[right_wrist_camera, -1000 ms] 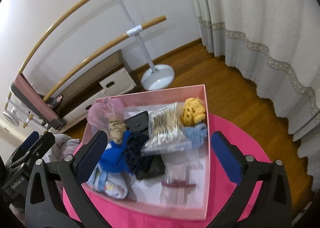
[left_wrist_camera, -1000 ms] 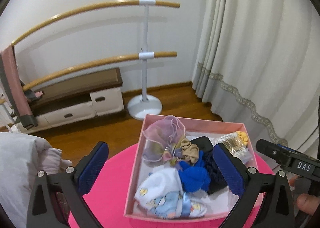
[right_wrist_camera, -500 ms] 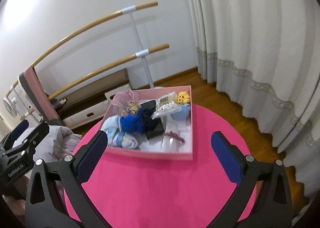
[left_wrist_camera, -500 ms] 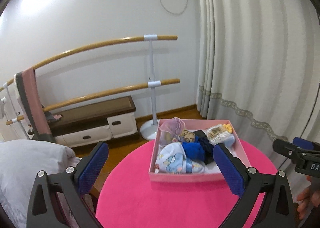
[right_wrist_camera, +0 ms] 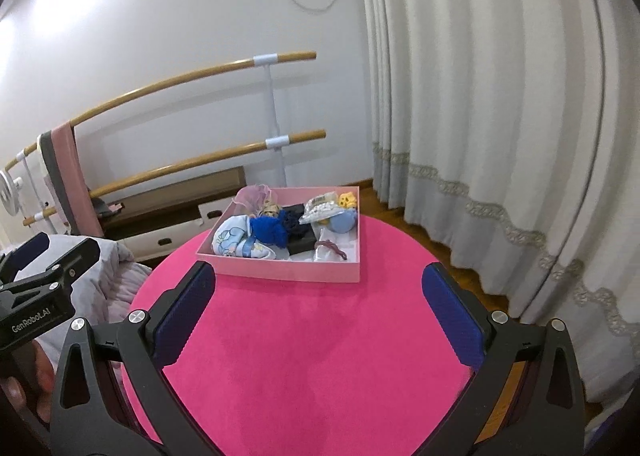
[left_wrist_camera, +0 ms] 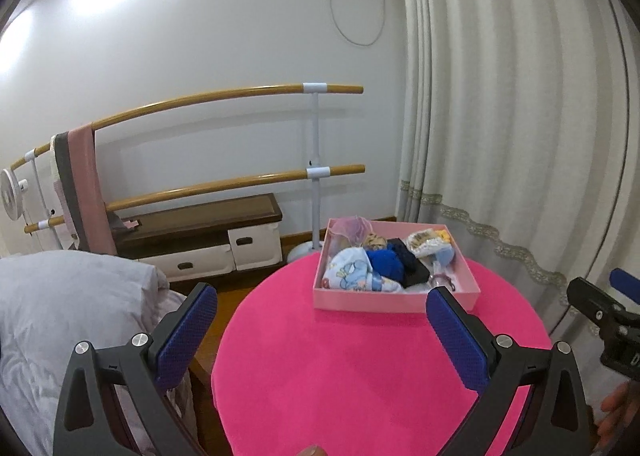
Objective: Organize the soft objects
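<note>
On the pink round counter [right_wrist_camera: 304,360], a pink box [right_wrist_camera: 288,271] holds all the soft objects [right_wrist_camera: 268,230] heaped together. Both the left hand-held gripper [left_wrist_camera: 320,340] and right hand-held gripper [right_wrist_camera: 318,314] hover spread and empty, well short of it. That fits either sorting about to start or 1 finished tidy-up.

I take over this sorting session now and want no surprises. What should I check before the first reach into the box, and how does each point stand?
1. Left gripper open and empty: ok.
2. Right gripper open and empty: ok.
3. Pink box fully on the pink table: ok.
4. Table in front of the box bare for setting things down: ok.
5. Blue scrunchie on top, reachable: ok.
6. What lies under the patterned cloth: cannot tell.
</note>
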Action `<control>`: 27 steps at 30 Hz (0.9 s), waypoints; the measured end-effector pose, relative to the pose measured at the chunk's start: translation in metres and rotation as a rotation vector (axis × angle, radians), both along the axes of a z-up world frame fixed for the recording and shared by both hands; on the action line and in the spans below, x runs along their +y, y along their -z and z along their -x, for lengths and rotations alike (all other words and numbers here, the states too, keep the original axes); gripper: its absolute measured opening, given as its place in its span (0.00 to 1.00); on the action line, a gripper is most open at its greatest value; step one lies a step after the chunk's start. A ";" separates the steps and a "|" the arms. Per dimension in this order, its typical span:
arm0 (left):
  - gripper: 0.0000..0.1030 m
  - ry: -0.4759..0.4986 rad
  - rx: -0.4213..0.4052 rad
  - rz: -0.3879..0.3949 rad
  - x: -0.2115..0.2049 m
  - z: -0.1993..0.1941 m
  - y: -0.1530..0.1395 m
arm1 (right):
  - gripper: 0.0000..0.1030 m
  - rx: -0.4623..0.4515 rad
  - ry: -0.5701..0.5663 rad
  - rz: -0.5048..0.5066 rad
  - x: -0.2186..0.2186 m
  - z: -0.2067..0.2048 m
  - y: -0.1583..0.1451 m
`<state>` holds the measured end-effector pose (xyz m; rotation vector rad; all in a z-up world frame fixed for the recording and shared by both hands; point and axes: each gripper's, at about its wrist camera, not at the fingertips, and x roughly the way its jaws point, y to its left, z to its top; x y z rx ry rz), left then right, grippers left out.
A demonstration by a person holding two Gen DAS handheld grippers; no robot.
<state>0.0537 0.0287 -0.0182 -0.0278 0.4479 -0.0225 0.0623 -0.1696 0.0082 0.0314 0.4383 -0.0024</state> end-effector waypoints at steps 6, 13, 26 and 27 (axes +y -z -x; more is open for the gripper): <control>1.00 -0.021 0.000 0.005 0.003 0.032 -0.008 | 1.00 -0.016 0.007 0.010 0.009 0.030 0.008; 1.00 -0.030 -0.007 0.019 0.010 0.055 -0.023 | 1.00 -0.023 -0.001 0.008 0.012 0.041 0.008; 1.00 -0.017 -0.010 0.003 0.002 0.055 -0.030 | 1.00 -0.020 -0.001 0.009 0.013 0.043 0.008; 1.00 -0.017 -0.013 0.003 0.003 0.055 -0.031 | 1.00 -0.020 -0.002 0.009 0.012 0.043 0.008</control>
